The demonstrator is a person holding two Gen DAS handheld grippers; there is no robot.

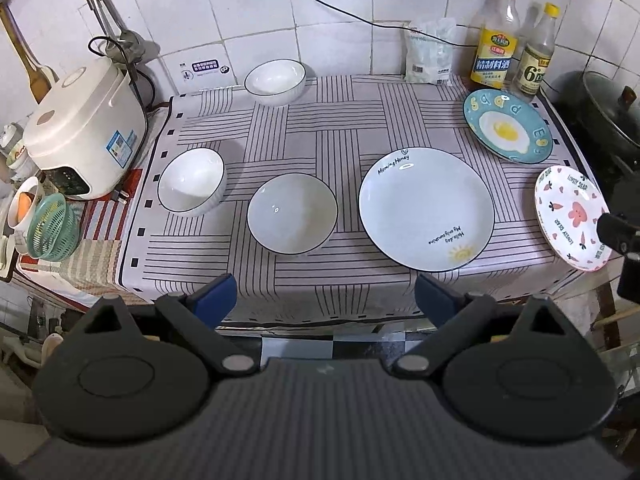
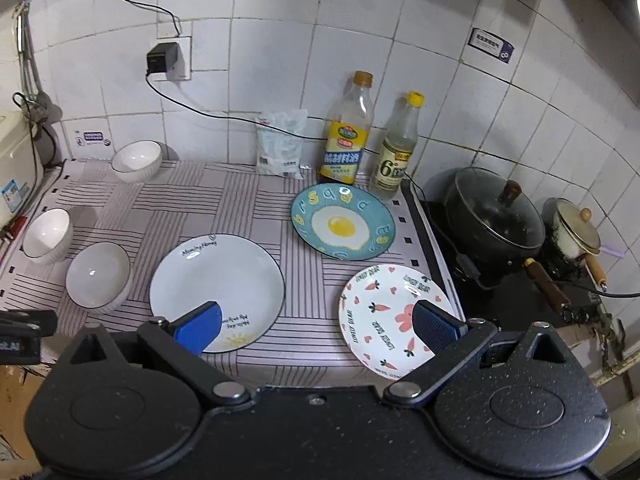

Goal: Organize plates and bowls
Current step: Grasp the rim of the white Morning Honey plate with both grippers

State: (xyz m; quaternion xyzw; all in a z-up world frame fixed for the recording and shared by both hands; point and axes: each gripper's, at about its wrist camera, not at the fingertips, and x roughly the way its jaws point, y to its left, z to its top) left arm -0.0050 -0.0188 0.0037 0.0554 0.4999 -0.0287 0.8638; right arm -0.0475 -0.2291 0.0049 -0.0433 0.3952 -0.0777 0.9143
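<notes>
Only the left wrist view shows the whole rice cooker (image 1: 84, 128) and green basket (image 1: 54, 228) left of the bench (image 1: 320, 128); only the right wrist view shows the black pot (image 2: 494, 216) and small lidded pot (image 2: 576, 232) past its right edge. The left gripper (image 1: 325, 300) and right gripper (image 2: 316, 326) both have jaws wide apart, holding nothing. Three bowls (image 1: 292, 213) sit left; the white plate (image 1: 426, 208), egg plate (image 1: 508, 126) and carrot plate (image 2: 396, 320) sit right, the last partly hidden by a jaw.

Rice cooker (image 2: 16, 184) cut off left.
</notes>
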